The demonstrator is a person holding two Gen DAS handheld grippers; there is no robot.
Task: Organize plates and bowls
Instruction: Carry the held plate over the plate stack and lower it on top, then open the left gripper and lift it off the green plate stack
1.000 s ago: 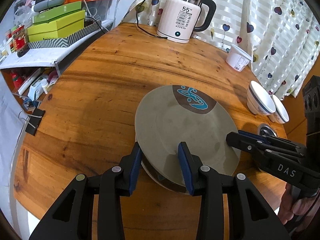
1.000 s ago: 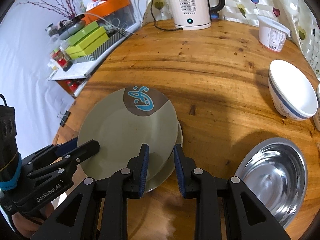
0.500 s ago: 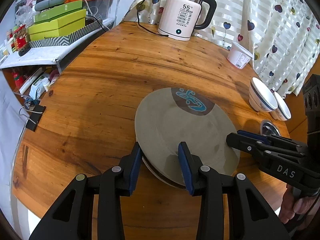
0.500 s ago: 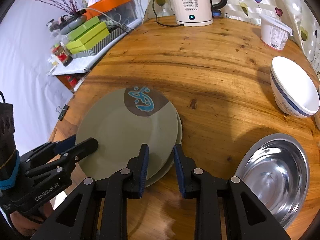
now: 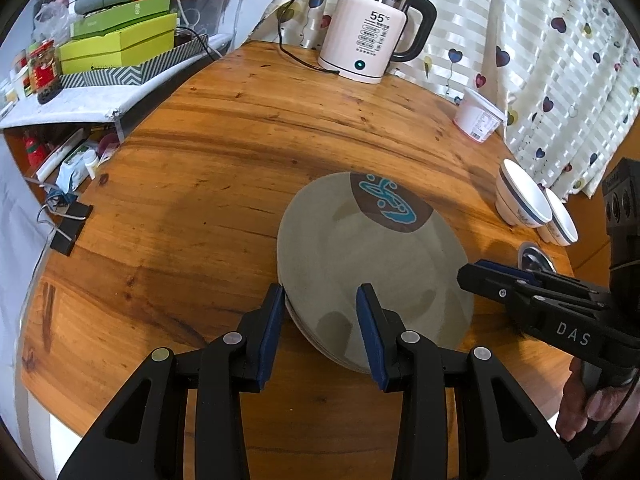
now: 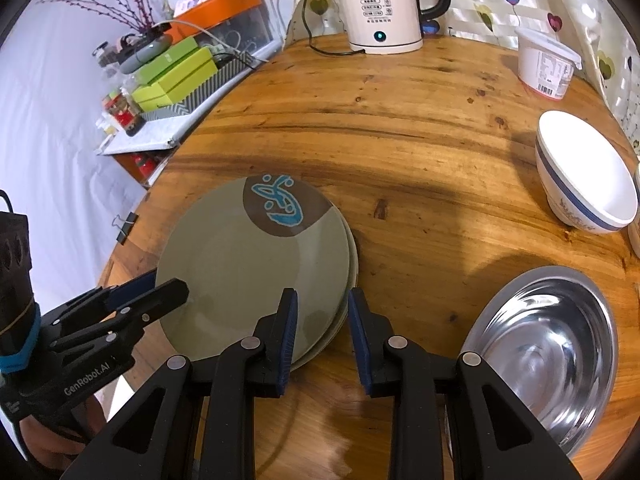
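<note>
Two olive-green plates (image 6: 248,276) lie stacked on the round wooden tabletop (image 6: 400,128), the upper one bearing a brown patch with a blue figure. The left gripper (image 5: 320,322) straddles the stack's near rim, its jaws partly apart with no visible pinch. The right gripper (image 6: 322,326) stands at the opposite edge, jaws narrow, the rim between them; whether they press it I cannot tell. A steel bowl (image 6: 548,344) sits beside the stack, and a white bowl (image 6: 584,184) farther off.
</note>
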